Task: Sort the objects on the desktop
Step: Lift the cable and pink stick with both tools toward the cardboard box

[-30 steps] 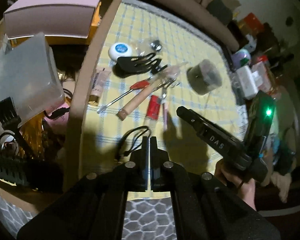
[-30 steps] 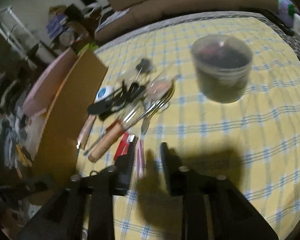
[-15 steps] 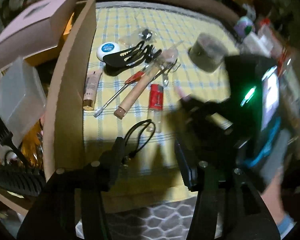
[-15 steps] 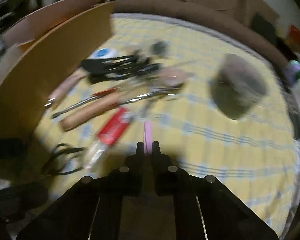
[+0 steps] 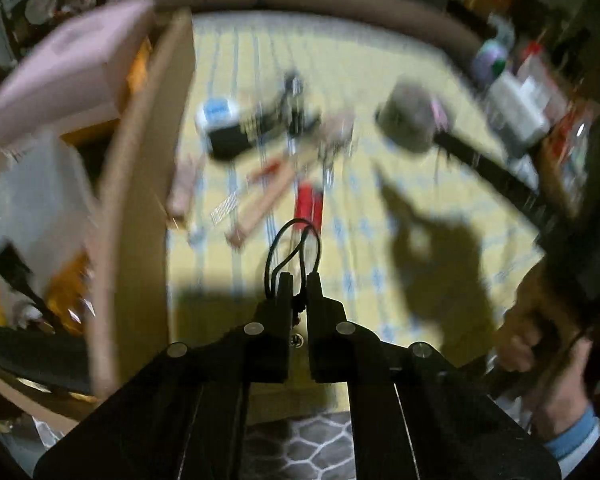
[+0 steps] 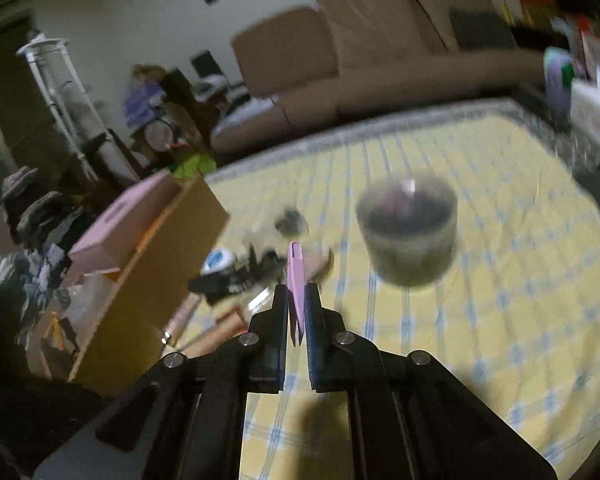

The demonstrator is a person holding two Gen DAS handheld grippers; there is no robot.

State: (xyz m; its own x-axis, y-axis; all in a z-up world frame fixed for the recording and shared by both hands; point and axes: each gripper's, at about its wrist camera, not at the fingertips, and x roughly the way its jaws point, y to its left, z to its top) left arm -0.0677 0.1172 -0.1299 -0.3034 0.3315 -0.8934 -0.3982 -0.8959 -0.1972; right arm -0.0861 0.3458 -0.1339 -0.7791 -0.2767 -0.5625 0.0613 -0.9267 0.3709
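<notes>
My left gripper [image 5: 299,280] is shut on a thin black elastic loop [image 5: 292,245] and holds it above the yellow checked cloth [image 5: 380,272]. My right gripper [image 6: 296,292] is shut on a flat pink stick [image 6: 295,276] that points up and forward, raised above the cloth [image 6: 480,320]. Ahead of it stands a round clear jar [image 6: 408,236] with dark contents; the jar also shows in the left wrist view [image 5: 410,122]. A blurred pile lies on the cloth: a red tube [image 5: 309,202], a wooden handle [image 5: 260,208], a black hair claw [image 5: 236,140], a white-and-blue round case [image 5: 216,114].
An open cardboard box [image 5: 136,168] with a pink box [image 5: 72,68] in it stands at the cloth's left edge; it also shows in the right wrist view [image 6: 156,280]. A brown sofa [image 6: 380,68] lies behind. Cluttered bottles and packs [image 5: 520,108] crowd the right side.
My left gripper closed on the black elastic loop and lifted it. My right gripper, holding the pink stick, rose and tilted up toward the jar.
</notes>
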